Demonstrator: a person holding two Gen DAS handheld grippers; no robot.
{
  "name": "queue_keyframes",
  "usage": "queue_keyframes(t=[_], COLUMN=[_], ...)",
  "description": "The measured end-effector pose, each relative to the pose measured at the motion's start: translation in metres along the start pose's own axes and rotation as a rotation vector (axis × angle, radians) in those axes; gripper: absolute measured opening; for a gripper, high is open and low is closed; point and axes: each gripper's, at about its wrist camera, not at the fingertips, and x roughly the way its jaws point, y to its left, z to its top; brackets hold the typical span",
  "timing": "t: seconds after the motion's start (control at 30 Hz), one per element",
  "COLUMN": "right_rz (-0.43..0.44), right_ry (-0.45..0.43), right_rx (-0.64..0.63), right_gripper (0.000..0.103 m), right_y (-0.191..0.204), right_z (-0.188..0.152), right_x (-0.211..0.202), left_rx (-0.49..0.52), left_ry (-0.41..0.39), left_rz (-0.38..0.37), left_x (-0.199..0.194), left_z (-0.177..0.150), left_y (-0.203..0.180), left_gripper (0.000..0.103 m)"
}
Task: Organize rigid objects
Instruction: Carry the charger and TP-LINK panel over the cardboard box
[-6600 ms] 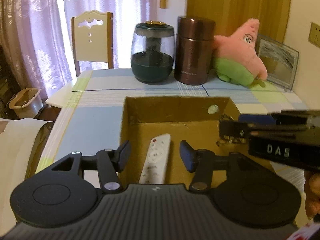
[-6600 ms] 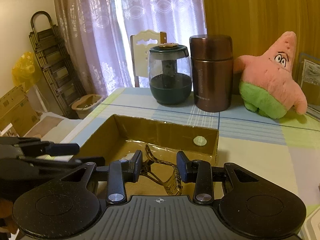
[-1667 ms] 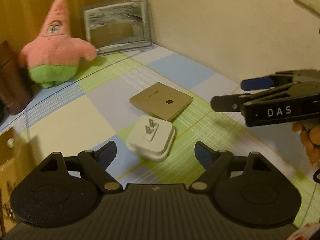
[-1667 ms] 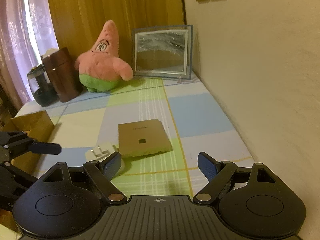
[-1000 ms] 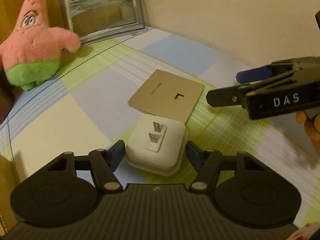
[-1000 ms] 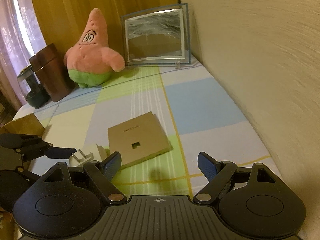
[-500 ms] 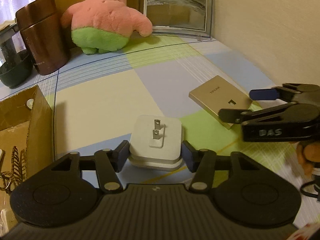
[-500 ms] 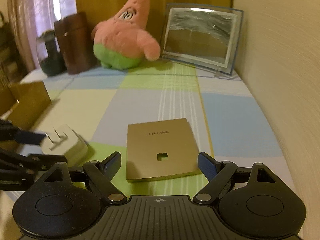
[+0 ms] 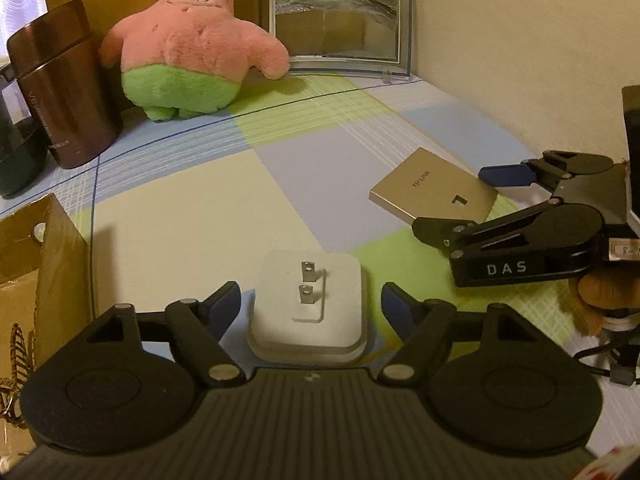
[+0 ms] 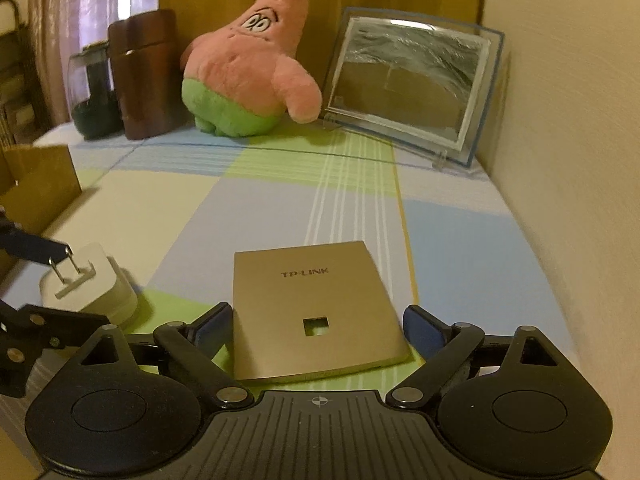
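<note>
A white plug adapter (image 9: 308, 304) lies prongs up on the checked tablecloth between the fingers of my left gripper (image 9: 310, 306). Its jaws are opening, and a gap shows on each side of the adapter. A flat gold TP-LINK panel (image 10: 316, 312) lies to its right, between the fingers of my right gripper (image 10: 318, 326). Those jaws are opening too, and neither pad presses on the panel. The left wrist view shows the right gripper (image 9: 464, 200) straddling the gold panel (image 9: 436, 196). The right wrist view shows the left gripper (image 10: 44, 280) around the adapter (image 10: 88, 284).
An open cardboard box (image 9: 60, 248) stands at the left with brown-patterned glasses (image 9: 12, 356) inside. At the back stand a pink plush star (image 9: 192, 40), a brown flask (image 9: 60, 92), a dark glass jar (image 10: 92, 96) and a framed picture (image 9: 340, 24). A wall (image 10: 568, 160) borders the table's right edge.
The left pads, which touched the adapter half a second ago, now stand apart from it. The right gripper has come lower and closer over the gold panel, with its jaws wider.
</note>
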Motion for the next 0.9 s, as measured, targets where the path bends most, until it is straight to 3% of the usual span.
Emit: queue_keyframes(t=[0.1,0.3,0.5,0.63,0.73,0.9], right_rz=[0.017,0.016,0.001,0.048,0.05,0.049], right_ry=[0.002,0.037,0.105,0.139,0.133,0.041], right_rx=[-0.006,0.005,0.131,0.162,0.133,0.127], right_gripper=[0.086,0.085,0.085,0.085,0.086,0.088], right_y=[0.001,0.01,0.009,0.016,0.021,0.015], right_z=[0.0,-0.001,-0.005,-0.016,-0.026,-0.021], right_x=[-0.003,-0.011,-0.031,-0.055,-0.068,-0.07], left_rx=[-0.002,-0.026,-0.04,-0.062,-0.06,-0.064], left_ry=[0.009,0.001,0.003,0.003,-0.001,-0.002], left_rz=[0.002,0.018,0.046,0.046,0.044,0.043], left_x=[0.002,-0.003,-0.016,-0.027,-0.035,-0.04], left_z=[-0.002,-0.009,-0.021,-0.032,-0.04,-0.045], left_y=[-0.001,-0.004,-0.014,-0.02,-0.025,-0.028], left_gripper=[0.06,0.06,0.06,0.06,0.06,0.06])
